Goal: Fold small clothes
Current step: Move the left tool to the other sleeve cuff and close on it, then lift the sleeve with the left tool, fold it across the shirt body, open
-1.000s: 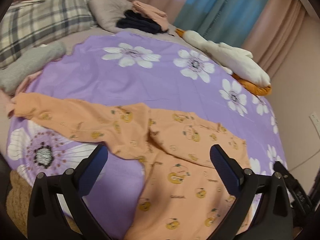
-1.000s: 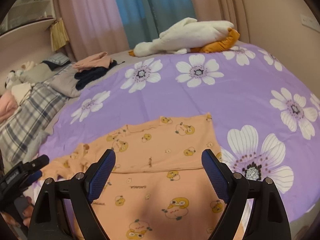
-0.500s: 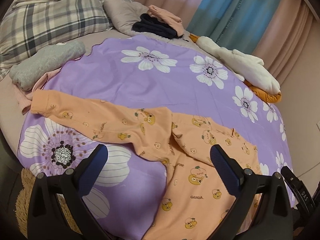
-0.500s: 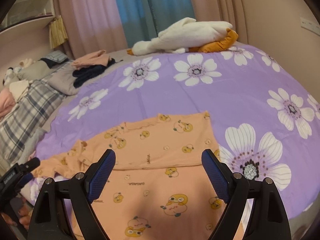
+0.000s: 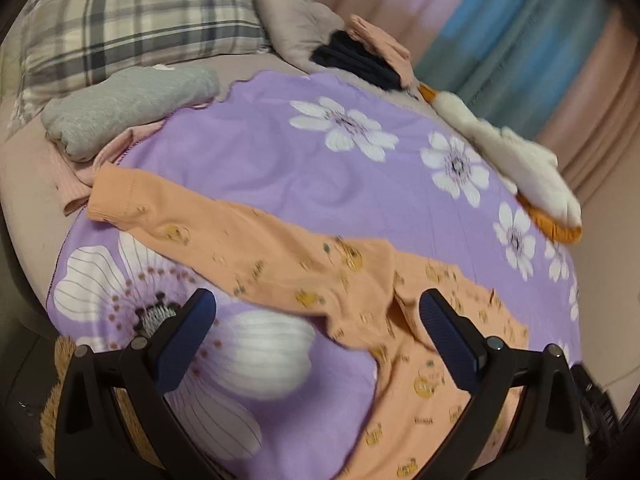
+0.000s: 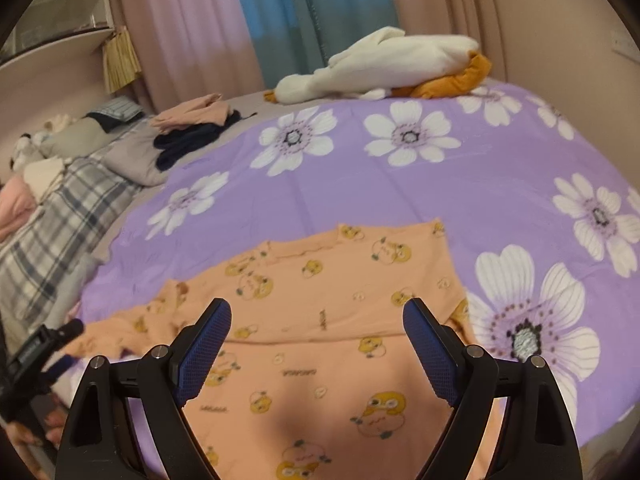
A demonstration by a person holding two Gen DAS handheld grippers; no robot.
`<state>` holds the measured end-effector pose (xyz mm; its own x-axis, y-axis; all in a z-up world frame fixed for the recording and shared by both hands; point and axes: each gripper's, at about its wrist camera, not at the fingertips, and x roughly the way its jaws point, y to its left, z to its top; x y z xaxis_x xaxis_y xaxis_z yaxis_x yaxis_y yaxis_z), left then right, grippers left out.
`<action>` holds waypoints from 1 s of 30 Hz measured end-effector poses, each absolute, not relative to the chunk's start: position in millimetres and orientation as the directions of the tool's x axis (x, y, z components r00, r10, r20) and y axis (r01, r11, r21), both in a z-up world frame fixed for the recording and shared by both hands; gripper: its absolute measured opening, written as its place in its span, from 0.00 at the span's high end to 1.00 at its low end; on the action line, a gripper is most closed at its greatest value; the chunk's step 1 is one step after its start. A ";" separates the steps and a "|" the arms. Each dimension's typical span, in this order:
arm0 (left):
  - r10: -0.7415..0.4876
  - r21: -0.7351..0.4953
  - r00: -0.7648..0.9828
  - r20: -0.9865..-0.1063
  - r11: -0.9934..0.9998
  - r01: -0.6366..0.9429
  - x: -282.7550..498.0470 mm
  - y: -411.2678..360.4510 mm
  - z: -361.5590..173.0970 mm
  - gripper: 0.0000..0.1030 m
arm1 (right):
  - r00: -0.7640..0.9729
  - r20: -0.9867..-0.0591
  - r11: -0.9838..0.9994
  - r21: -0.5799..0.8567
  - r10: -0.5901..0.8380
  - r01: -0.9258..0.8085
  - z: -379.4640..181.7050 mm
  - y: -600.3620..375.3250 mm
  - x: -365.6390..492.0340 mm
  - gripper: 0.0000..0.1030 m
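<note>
An orange child's top with yellow cartoon prints (image 6: 320, 312) lies on the purple flowered sheet (image 6: 380, 188). Its right side is folded over the body. Its left sleeve (image 5: 208, 232) stretches out flat toward the bed's left edge. My left gripper (image 5: 316, 312) is open and empty, held above the sheet just in front of that sleeve and the armpit. My right gripper (image 6: 316, 320) is open and empty above the top's body. The left gripper also shows at the left edge of the right wrist view (image 6: 44, 344).
A folded grey garment (image 5: 120, 104) on pink cloth lies at the sheet's left corner. A plaid pillow (image 5: 132, 24), a dark and pink clothes pile (image 6: 196, 128) and a white plush goose (image 6: 392, 68) lie at the back. Curtains hang behind the bed.
My left gripper has moved left along the bed, so the outstretched sleeve and grey garment fill more of its view. My right gripper has hardly moved. Both stay open.
</note>
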<state>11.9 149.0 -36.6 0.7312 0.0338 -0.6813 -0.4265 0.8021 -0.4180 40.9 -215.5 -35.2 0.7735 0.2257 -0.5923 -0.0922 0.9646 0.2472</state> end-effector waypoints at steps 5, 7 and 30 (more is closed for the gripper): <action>0.090 -0.453 0.699 -0.709 0.701 -0.550 7.5 200.2 -51.3 0.05 | 0.753 -0.602 0.956 0.269 0.265 -0.121 -42.1 -206.1 46.6 0.15; 0.103 -0.463 0.680 -0.726 0.658 -0.594 8.0 221.4 -57.1 0.08 | 0.737 -0.614 0.952 0.272 0.282 -0.138 -44.8 -201.8 49.8 0.15; 0.148 -0.503 0.628 -0.764 0.473 -0.723 33.5 292.3 -112.7 0.87 | 0.736 -0.625 0.958 0.260 0.261 -0.119 -52.3 -196.8 66.4 0.15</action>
